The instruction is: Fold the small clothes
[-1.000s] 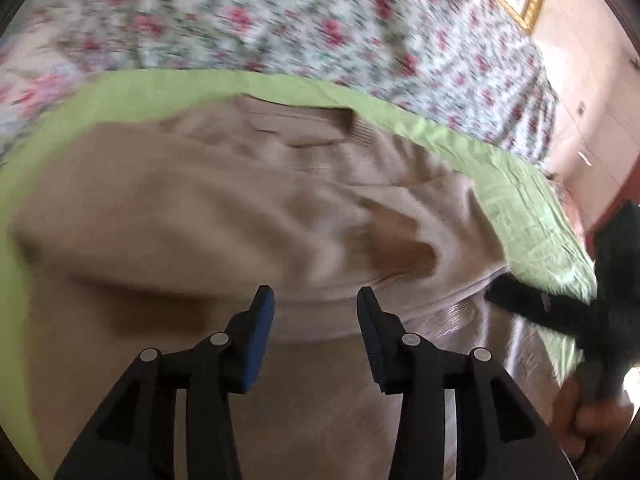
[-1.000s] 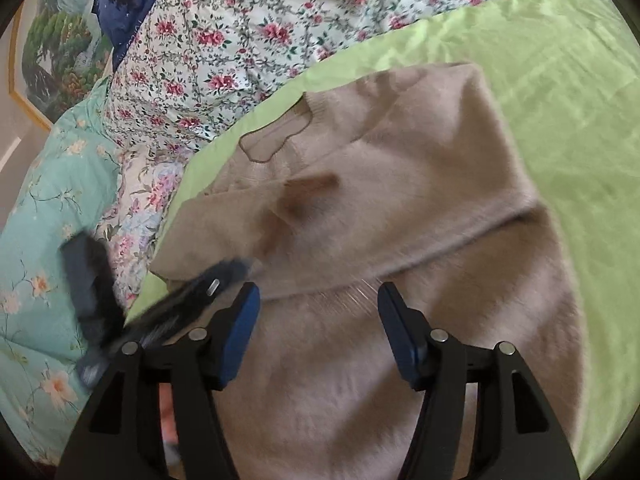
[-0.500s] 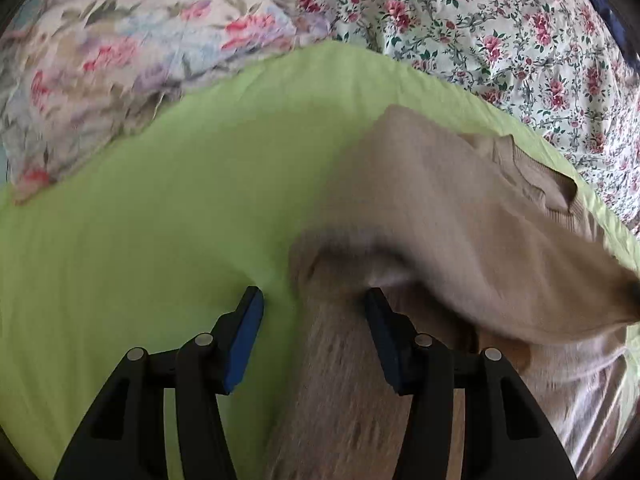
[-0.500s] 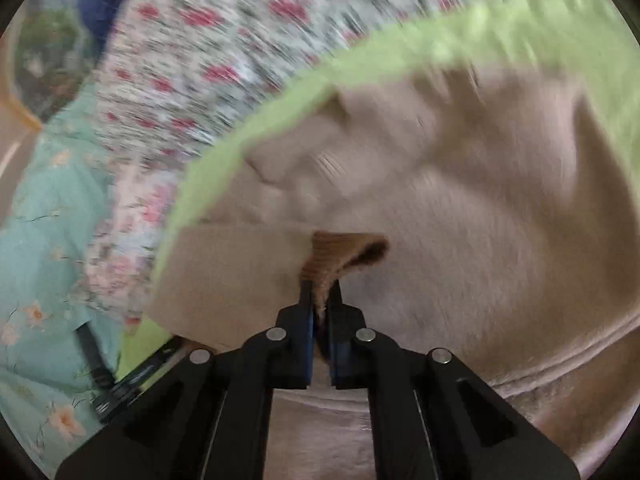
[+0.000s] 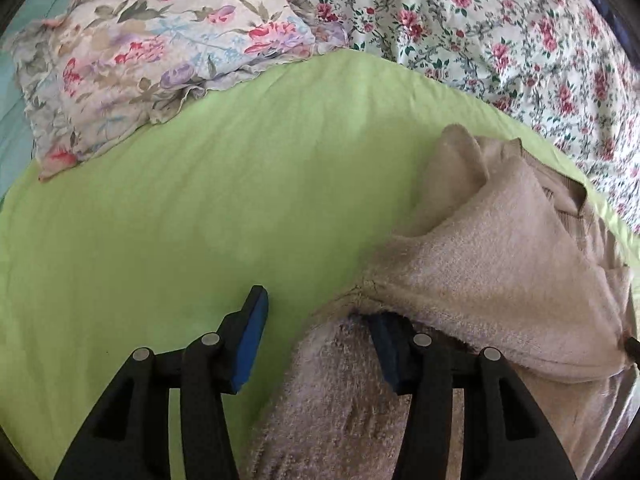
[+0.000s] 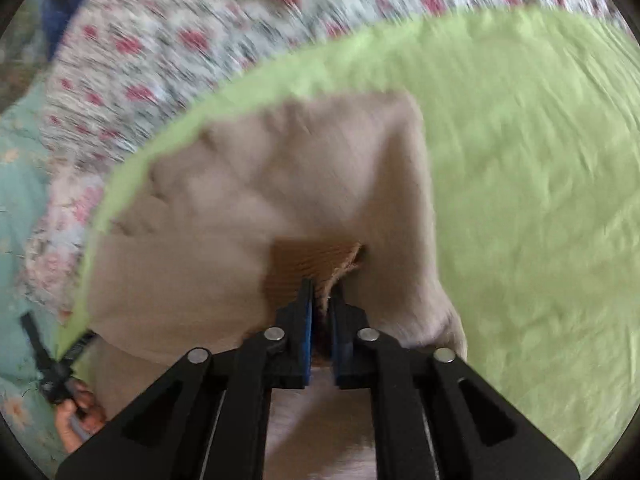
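Observation:
A beige fleecy sweater [image 5: 500, 264] lies on a lime green sheet [image 5: 200, 220]; it also shows in the right wrist view [image 6: 248, 208]. My left gripper [image 5: 316, 320] is open at the sweater's left edge, with its right finger under a folded sleeve and its left finger over bare sheet. My right gripper [image 6: 320, 304] is shut on the sweater's brown ribbed cuff [image 6: 312, 260] and holds it above the body of the sweater. The right wrist view is blurred by motion.
A flowered pillow [image 5: 152, 64] lies at the back left, and a rose-print quilt [image 5: 500, 28] runs along the back. The green sheet [image 6: 540, 200] stretches to the right. The hand on the left gripper [image 6: 76, 412] shows at the lower left of the right wrist view.
My right gripper shut on the cuff and has carried it across the sweater. My left gripper swung left to the sweater's left edge and moved in under the folded sleeve.

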Action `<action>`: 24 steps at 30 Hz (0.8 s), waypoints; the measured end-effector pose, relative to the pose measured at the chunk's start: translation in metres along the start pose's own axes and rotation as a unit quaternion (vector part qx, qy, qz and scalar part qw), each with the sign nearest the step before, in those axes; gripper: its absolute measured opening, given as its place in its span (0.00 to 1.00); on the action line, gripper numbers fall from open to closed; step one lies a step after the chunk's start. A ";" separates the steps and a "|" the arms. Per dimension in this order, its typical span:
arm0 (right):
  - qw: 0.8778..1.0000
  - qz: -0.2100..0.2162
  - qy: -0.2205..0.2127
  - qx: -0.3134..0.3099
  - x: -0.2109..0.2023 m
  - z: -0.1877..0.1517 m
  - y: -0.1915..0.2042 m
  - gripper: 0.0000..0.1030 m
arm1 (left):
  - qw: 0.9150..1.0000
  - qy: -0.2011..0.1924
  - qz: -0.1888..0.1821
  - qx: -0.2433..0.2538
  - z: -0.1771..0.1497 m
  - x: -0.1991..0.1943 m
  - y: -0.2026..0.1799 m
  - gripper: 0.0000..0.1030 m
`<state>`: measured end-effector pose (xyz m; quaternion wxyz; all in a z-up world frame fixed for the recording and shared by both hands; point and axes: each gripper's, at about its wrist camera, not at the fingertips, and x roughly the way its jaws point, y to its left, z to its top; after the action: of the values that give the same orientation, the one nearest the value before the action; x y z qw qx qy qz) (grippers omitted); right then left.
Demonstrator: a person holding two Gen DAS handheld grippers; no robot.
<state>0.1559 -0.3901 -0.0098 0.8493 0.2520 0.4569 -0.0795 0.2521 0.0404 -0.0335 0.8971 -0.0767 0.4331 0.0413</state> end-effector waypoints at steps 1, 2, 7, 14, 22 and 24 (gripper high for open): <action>1.000 -0.009 -0.018 0.004 -0.010 -0.002 0.002 0.12 | 1.000 -0.002 -0.005 -0.007 -0.001 0.000 0.003 0.52; 0.999 -0.011 -0.043 0.003 -0.024 -0.003 0.008 0.12 | 1.000 -0.005 -0.011 -0.013 -0.001 0.000 0.005 0.52; 0.982 0.165 -0.045 -0.075 -0.041 0.014 0.084 0.66 | 1.000 -0.012 -0.016 -0.023 -0.003 0.001 0.007 0.53; 0.937 0.281 0.096 -0.182 0.071 0.056 0.227 0.66 | 0.997 -0.021 -0.051 -0.046 -0.005 0.001 0.018 0.53; 0.870 0.279 0.314 -0.260 0.189 0.055 0.316 0.70 | 0.993 -0.032 -0.082 -0.073 -0.008 0.003 0.028 0.53; 0.853 0.297 0.326 -0.278 0.196 0.047 0.332 0.72 | 0.993 -0.035 -0.083 -0.075 -0.009 0.003 0.028 0.53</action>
<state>0.4235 -0.1087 -0.0307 0.6693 0.1407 0.6142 0.3937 0.2435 0.0664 -0.0444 0.9038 -0.1774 0.3894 0.0020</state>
